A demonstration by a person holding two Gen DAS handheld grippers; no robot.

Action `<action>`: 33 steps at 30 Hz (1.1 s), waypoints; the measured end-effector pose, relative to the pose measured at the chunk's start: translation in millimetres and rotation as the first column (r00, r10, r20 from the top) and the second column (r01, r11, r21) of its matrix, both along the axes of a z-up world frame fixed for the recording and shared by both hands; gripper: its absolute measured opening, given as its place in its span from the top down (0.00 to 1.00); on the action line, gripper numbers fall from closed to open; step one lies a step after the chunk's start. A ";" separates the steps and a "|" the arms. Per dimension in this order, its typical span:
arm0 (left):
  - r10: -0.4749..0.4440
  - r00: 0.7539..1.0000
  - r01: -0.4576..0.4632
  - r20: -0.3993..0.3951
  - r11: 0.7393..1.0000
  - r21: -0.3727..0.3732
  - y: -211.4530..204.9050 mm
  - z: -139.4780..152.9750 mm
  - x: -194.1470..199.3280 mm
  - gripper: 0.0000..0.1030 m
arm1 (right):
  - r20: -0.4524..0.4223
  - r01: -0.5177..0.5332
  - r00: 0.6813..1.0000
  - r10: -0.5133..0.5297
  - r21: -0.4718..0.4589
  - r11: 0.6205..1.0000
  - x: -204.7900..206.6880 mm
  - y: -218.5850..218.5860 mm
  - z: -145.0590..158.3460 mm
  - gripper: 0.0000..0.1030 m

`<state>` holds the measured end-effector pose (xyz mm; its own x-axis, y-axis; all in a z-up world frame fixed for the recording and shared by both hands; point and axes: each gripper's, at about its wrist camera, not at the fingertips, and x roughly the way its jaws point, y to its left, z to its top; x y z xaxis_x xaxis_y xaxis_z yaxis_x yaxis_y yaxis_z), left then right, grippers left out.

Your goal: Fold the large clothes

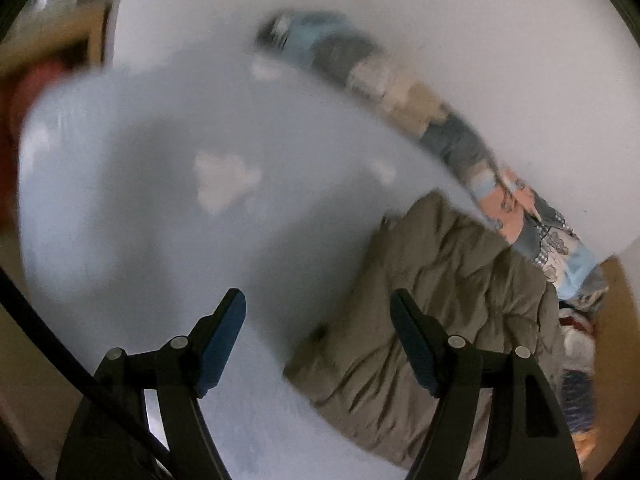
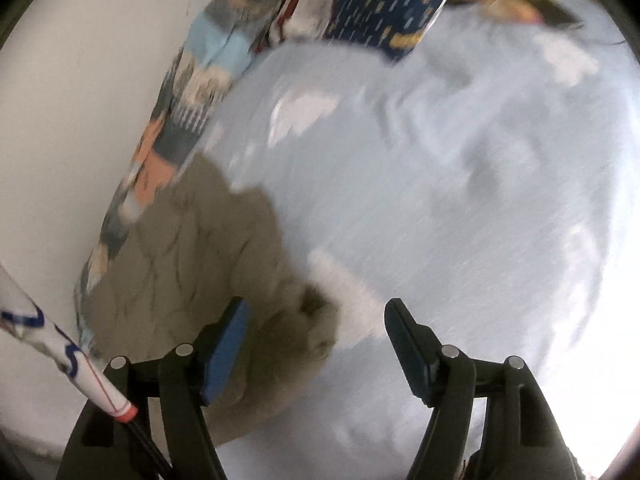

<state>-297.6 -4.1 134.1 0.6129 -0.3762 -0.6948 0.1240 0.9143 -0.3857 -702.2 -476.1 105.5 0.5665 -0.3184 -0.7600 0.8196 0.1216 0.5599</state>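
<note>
An olive-brown padded garment [image 1: 440, 300] lies crumpled on a pale blue bed sheet with white cloud prints [image 1: 160, 200]. In the left wrist view it fills the lower right, under the right finger of my left gripper [image 1: 318, 316]. That gripper's jaws stand open above the garment's edge with nothing between them. In the right wrist view the same garment [image 2: 192, 248] lies at the lower left, a bunched end of it just beyond my right gripper [image 2: 316, 320]. The right gripper is open too, its jaws apart over garment and sheet. Both views are smeared by motion.
A patchwork quilt edge [image 1: 460, 136] runs along a white wall [image 1: 480, 40], seen again as a patchwork strip [image 2: 188, 92]. A dark blue patterned cloth [image 2: 384, 8] lies at the far end of the sheet [image 2: 440, 200]. A white patterned rod [image 2: 60, 348] crosses the lower left.
</note>
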 end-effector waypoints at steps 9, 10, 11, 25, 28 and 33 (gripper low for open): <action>-0.553 0.804 0.491 0.219 0.825 0.278 -152.0 24.0 -68.5 0.28 | -0.140 -0.390 0.920 0.366 -0.400 0.829 107.7 44.5 61.5 0.52; -0.594 0.776 0.523 0.212 0.794 0.310 -173.3 19.6 -76.1 0.28 | -0.150 -0.421 0.906 0.395 -0.403 0.812 118.6 48.7 60.5 0.53; -0.615 0.762 0.541 0.203 0.777 0.321 -186.1 16.0 -78.3 0.28 | -0.176 -0.452 0.891 0.418 -0.410 0.792 134.4 52.0 58.6 0.54; -0.648 0.761 0.606 -0.027 0.696 0.386 -262.0 -52.7 -41.5 0.19 | -0.420 -0.640 0.754 0.505 -0.298 0.708 238.9 54.8 -7.2 0.51; -0.639 0.769 0.594 0.002 0.716 0.366 -256.0 -47.4 -46.1 0.20 | -0.448 -0.646 0.743 0.496 -0.291 0.705 245.6 53.2 -12.8 0.51; -0.641 0.761 0.560 0.103 0.728 0.394 -239.6 -22.6 -67.7 0.20 | -0.415 -0.616 0.775 0.477 -0.328 0.716 236.1 56.1 4.2 0.51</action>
